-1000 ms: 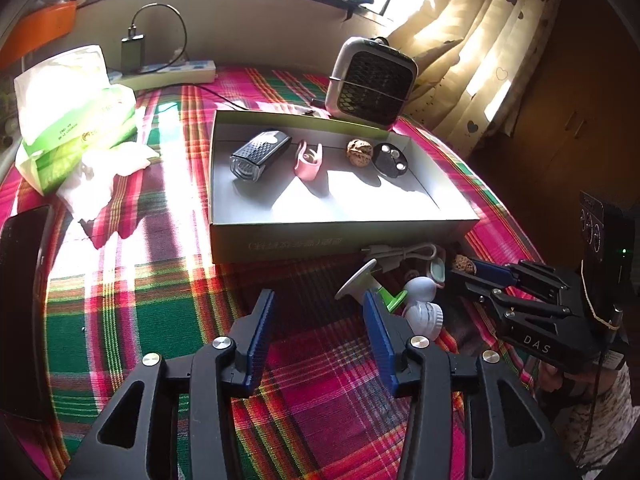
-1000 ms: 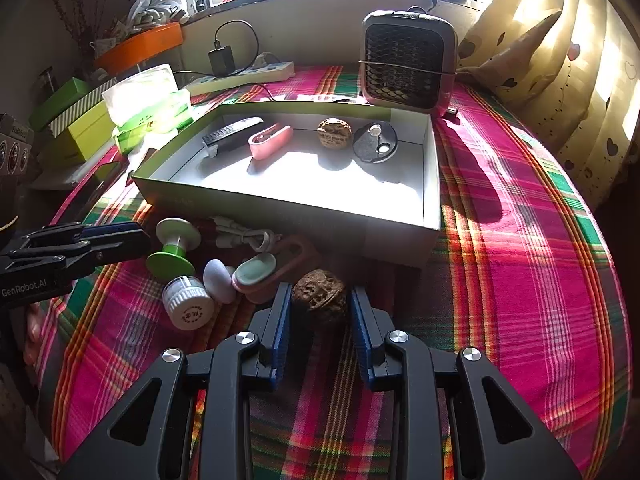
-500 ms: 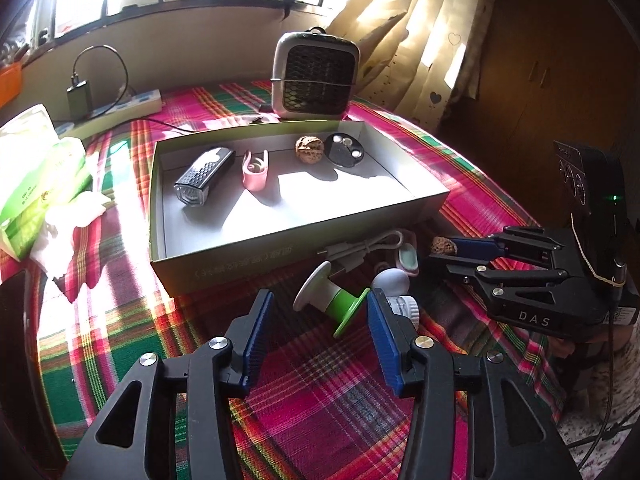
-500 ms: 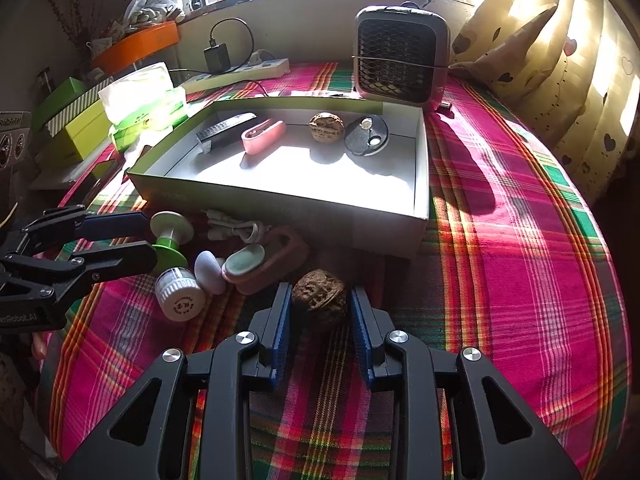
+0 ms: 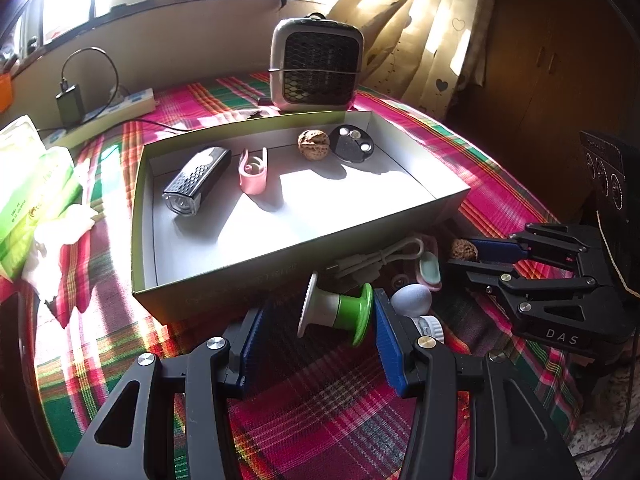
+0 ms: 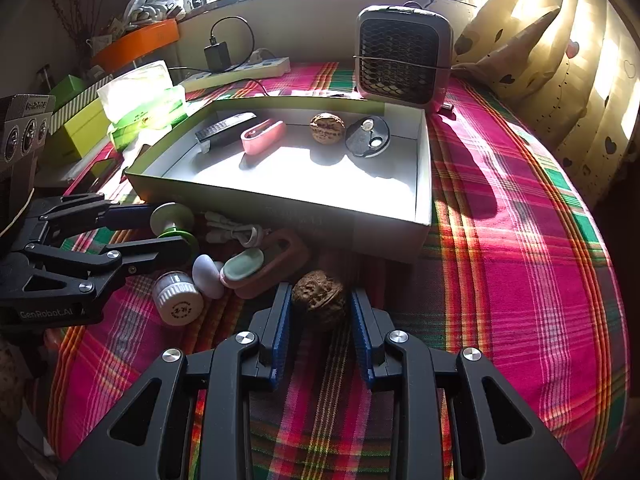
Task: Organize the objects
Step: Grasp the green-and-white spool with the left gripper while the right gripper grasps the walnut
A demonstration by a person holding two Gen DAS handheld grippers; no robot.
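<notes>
A green-and-white spool lies on its side on the plaid cloth between the pads of my left gripper. Its jaws are opening; the green flange sits close to the right pad, and the left pad stands clear. My right gripper is shut on a brown walnut that rests on the cloth. The open box behind holds a bike light, a pink clip, a second walnut and a black disc. From the right wrist view, the left gripper straddles the spool.
Between the grippers lie a white jar, a white egg shape, a pink case with a green oval and a coiled cable. A small heater, a power strip and a tissue pack surround the box.
My left gripper rolled and shifted toward the spool, which now lies between its pads, and its jaws have widened. The right gripper and its walnut have not moved.
</notes>
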